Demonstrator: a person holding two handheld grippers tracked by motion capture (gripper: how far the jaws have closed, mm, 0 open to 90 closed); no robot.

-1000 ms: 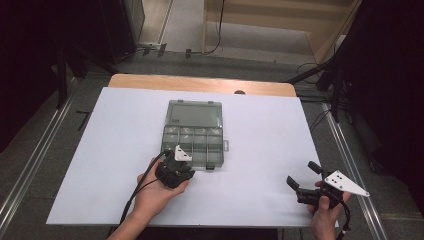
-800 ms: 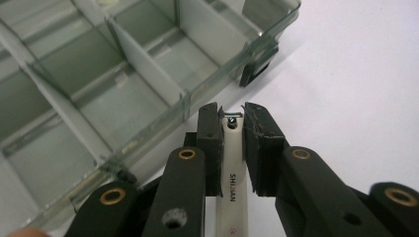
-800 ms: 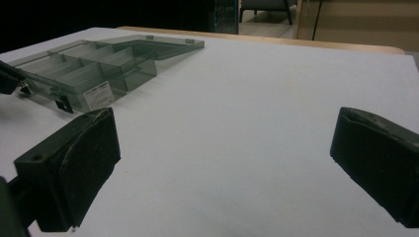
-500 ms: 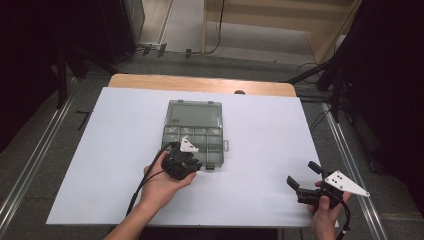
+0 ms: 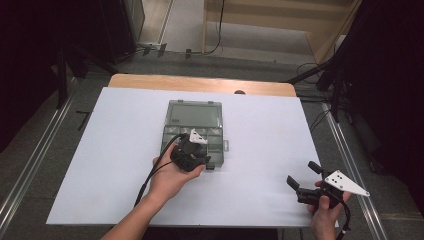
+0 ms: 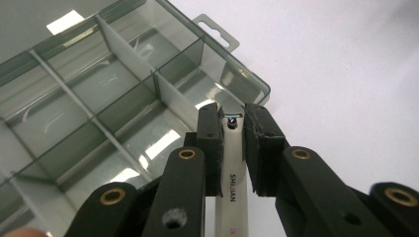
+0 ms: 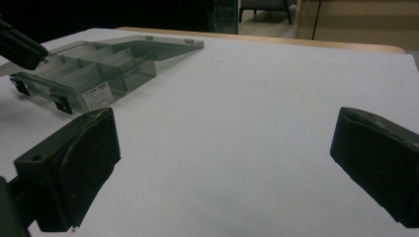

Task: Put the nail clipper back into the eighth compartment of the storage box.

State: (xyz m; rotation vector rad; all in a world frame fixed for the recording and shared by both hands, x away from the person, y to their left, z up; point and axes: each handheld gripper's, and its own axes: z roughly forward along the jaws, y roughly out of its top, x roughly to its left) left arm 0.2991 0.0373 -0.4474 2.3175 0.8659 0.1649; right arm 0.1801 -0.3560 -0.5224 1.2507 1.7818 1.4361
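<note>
One clear grey compartment box lies open at the middle of the white worktop, and there are two tools. The left tool, over the box's near right corner, has its jaws clamped on one white pen-like stick marked SHUJIAN. The right tool, at the near right of the worktop, has its jaws wide apart, holding nothing.
</note>
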